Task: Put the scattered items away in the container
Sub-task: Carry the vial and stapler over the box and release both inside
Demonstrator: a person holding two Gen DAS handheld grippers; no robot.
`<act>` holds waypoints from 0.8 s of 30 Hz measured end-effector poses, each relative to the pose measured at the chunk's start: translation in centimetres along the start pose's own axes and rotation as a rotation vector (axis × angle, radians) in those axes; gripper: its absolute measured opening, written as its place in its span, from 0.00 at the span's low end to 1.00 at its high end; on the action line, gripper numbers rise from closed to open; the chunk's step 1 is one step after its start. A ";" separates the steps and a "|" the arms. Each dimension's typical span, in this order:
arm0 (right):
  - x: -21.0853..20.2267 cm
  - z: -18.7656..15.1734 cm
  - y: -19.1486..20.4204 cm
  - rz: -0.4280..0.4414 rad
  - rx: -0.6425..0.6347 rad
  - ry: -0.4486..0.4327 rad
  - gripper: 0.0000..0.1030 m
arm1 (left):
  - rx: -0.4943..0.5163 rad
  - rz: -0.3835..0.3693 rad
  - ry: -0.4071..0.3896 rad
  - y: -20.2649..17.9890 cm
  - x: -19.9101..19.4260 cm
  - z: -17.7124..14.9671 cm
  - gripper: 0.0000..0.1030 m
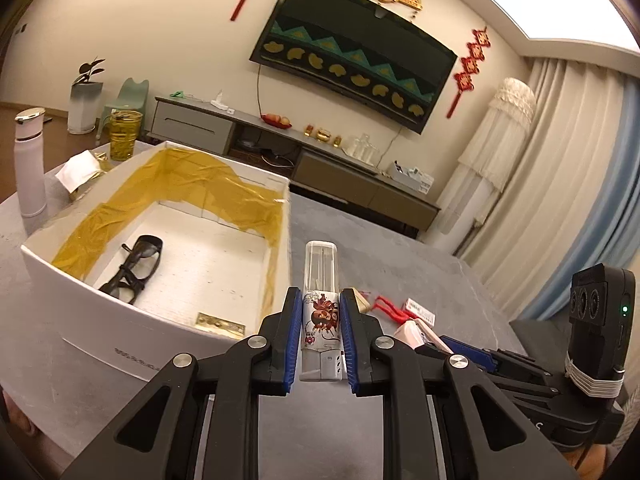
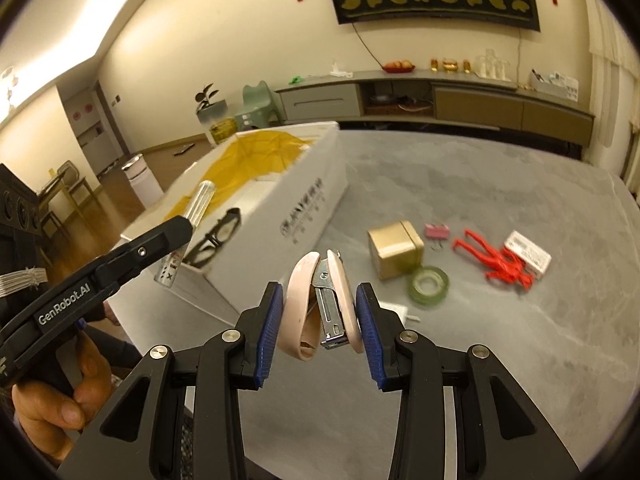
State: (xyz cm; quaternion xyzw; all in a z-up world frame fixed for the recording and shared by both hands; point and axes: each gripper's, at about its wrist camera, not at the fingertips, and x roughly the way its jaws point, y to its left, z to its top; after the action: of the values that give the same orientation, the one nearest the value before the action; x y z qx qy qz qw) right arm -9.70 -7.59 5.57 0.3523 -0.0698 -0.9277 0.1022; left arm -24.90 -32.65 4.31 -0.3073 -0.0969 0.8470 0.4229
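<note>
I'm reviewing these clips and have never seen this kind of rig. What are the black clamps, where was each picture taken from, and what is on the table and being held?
There is no robot: a person holds two black handheld grippers, each with a fisheye camera looking along its blue-padded fingers.

The left wrist view shows the left gripper shut on a small bottle with a clear cap, beside the white box. Glasses already lie in the box.

The right wrist view shows the right gripper shut on a pink stapler. A hand holding the left gripper appears at the left.

On the grey table remain a gold tin, a tape roll, a pink clip, a red figure and a white card.
</note>
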 end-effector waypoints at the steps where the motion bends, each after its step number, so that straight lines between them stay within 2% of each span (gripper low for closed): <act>1: 0.1 0.3 0.5 0.003 -0.005 -0.004 0.39 | -0.009 -0.001 -0.005 0.5 -0.3 0.3 0.19; 10: 1.2 2.7 5.6 0.034 -0.084 -0.012 0.39 | -0.114 0.038 -0.003 5.9 -1.5 1.6 0.19; 17: 2.2 5.1 8.8 0.074 -0.156 -0.027 0.39 | -0.134 0.072 -0.012 7.7 -1.7 3.0 0.19; 24: 3.9 6.9 10.7 0.100 -0.214 -0.026 0.39 | -0.174 0.064 0.018 9.2 -0.6 4.6 0.19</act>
State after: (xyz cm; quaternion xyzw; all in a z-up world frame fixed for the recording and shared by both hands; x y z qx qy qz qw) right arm -15.65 -18.52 10.40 0.3234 0.0111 -0.9281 0.1843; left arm -33.44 -38.44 4.28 -0.3536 -0.1565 0.8456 0.3680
